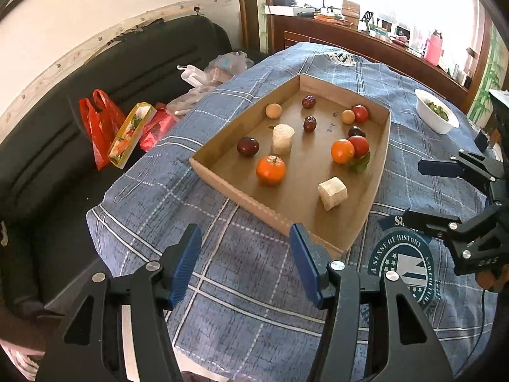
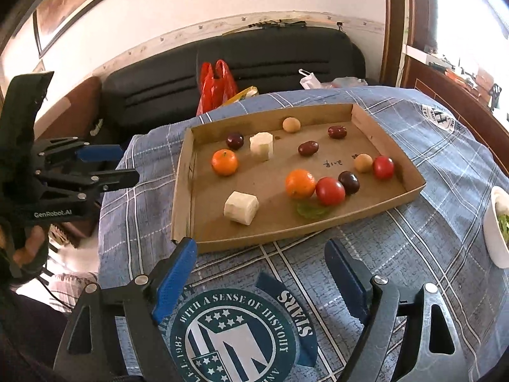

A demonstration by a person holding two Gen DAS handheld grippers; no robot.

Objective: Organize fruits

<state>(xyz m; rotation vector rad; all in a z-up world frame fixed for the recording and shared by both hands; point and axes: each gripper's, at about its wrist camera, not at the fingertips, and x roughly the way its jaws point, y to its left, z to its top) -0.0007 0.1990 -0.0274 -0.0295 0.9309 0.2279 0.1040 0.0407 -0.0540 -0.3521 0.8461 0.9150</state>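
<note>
A shallow cardboard tray (image 1: pixel 380 159) (image 2: pixel 181 191) lies on the blue plaid cloth. Scattered in it are two oranges (image 1: pixel 270 170) (image 2: pixel 299 183), two red tomatoes (image 2: pixel 330 191), two dark plums (image 1: pixel 248 146), two red dates (image 1: pixel 308 102), two tan round fruits (image 1: pixel 273 110) and two white peeled chunks (image 1: pixel 332 192) (image 2: pixel 261 145). My left gripper (image 1: pixel 244 238) (image 2: pixel 127 165) hovers open before the tray's near corner, with nothing between its fingers. My right gripper (image 2: pixel 261 248) (image 1: pixel 416 191) stands wide open over the cloth just short of the tray's front wall, also holding nothing.
A white bowl of greens (image 1: pixel 435 114) (image 2: pixel 496 222) sits on the cloth right of the tray. Behind the table is a black sofa (image 2: pixel 254 63) with red plastic bags (image 1: pixel 101 121) and other bags. A cluttered wooden sill (image 1: pixel 366 31) runs along the window.
</note>
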